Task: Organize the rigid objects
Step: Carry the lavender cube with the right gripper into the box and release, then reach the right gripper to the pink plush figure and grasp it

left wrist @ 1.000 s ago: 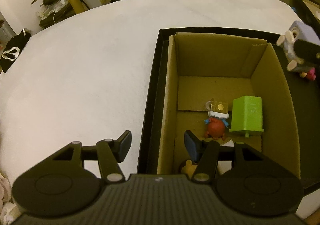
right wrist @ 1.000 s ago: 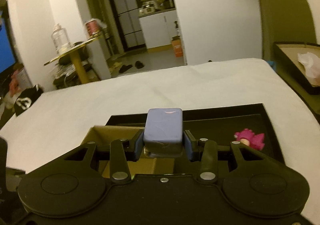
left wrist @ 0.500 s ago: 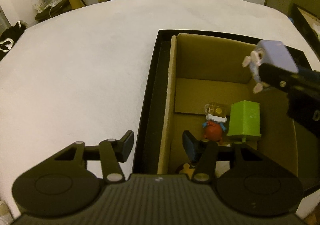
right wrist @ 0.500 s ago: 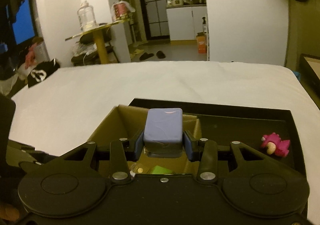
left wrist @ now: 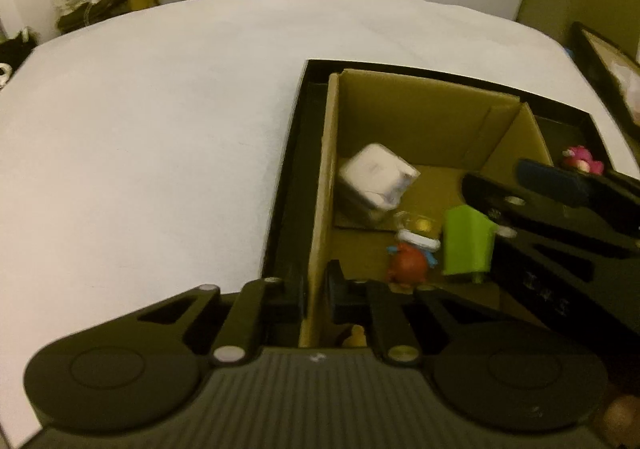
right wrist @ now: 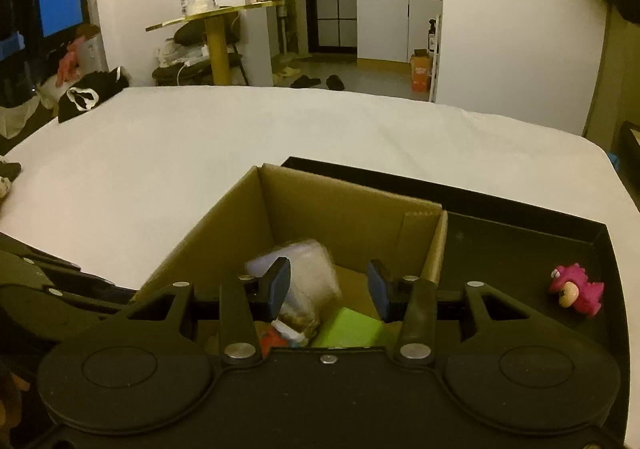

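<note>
An open cardboard box (left wrist: 424, 117) (right wrist: 348, 209) stands in a black tray (left wrist: 288, 189) (right wrist: 532, 245). My left gripper (left wrist: 314, 289) is shut on the box's left wall near the front corner. My right gripper (right wrist: 330, 287) is open and empty above the box; it also shows in the left wrist view (left wrist: 520, 185). A pale lavender block toy (left wrist: 376, 177) (right wrist: 308, 269), blurred, is inside the box at the far left. A green block (left wrist: 468, 241) (right wrist: 352, 329) and a red round figure (left wrist: 410, 263) lie on the box floor. A pink toy (right wrist: 576, 289) (left wrist: 582, 159) sits in the tray to the right.
The tray rests on a white bed (left wrist: 140, 149). A small yellow figure (left wrist: 356, 337) lies at the box's near end. A second dark tray (left wrist: 604, 65) is at the far right. A side table (right wrist: 212, 29) with bottles stands beyond the bed.
My right gripper opened and the lavender block dropped into the box. My left gripper closed on the box's left wall.
</note>
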Available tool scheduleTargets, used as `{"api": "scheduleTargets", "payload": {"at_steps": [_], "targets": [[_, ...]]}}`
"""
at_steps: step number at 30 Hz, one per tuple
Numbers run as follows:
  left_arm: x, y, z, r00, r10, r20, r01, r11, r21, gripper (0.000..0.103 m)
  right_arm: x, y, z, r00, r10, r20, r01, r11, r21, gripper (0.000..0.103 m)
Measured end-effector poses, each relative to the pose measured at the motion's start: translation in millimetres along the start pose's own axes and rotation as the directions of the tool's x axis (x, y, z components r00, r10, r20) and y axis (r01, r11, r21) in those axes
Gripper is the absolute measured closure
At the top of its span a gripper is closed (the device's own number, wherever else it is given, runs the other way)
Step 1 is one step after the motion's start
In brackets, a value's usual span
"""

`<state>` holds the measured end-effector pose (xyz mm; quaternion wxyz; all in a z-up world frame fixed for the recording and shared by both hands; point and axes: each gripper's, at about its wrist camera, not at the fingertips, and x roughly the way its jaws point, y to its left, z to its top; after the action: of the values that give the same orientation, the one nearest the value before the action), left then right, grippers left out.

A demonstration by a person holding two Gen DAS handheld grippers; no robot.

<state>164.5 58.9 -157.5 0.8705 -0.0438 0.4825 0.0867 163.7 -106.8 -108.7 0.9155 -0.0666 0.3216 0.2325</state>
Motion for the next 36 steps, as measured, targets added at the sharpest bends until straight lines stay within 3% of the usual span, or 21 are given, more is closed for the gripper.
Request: {"api": "scheduleTargets", "payload": {"at_steps": [5, 8, 13, 23, 29, 31, 36], "targets": [[0.6, 1.2, 0.1, 1.0, -0.012, 0.004, 0.012, 1.0, -0.003, 0.093, -12.0, -4.1, -1.1, 1.0, -0.013, -0.007, 0.013, 1.0, 0.021, 0.058], [-0.2, 0.2, 0.4, 1.0, -0.008, 0.002, 0.008, 1.0, -0.008, 0.093, -23.5, -9.8, 0.3, 1.0, -0.016, 0.01, 0.015, 0.999, 0.037, 0.052], [-2.5, 0.6, 3.9, 1.0, 0.006, -0.013, -0.006, 1.0, -0.016, 0.093, -38.3, -17.0, 5.9, 0.999, -0.024, 0.041, 0.022, 0.999, 0.048, 0.027], [-3.3, -3.2, 4.6, 0.998, 0.05, -0.047, -0.05, 0.999, -0.009, 0.086, -43.5, -39.4, 4.2, 0.999, -0.04, -0.003, 0.04, 0.998, 0.053, 0.022], [-7.2, -5.5, 6.3, 0.995, 0.095, -0.034, -0.094, 0.995, 0.015, 0.073, -41.3, -56.2, 9.0, 0.998, -0.058, -0.009, 0.059, 0.994, 0.094, 0.02], [-8.3, -6.9, 8.2, 0.994, 0.108, -0.026, -0.107, 0.994, 0.019, 0.062, -41.5, -63.3, 10.7, 0.998, -0.062, -0.008, 0.063, 0.993, 0.096, 0.017], [-12.2, -11.1, 16.2, 0.991, 0.134, -0.008, -0.134, 0.991, 0.02, 0.053, -38.0, -82.8, 13.9, 0.994, -0.113, -0.005, 0.113, 0.987, 0.116, 0.016]]}}
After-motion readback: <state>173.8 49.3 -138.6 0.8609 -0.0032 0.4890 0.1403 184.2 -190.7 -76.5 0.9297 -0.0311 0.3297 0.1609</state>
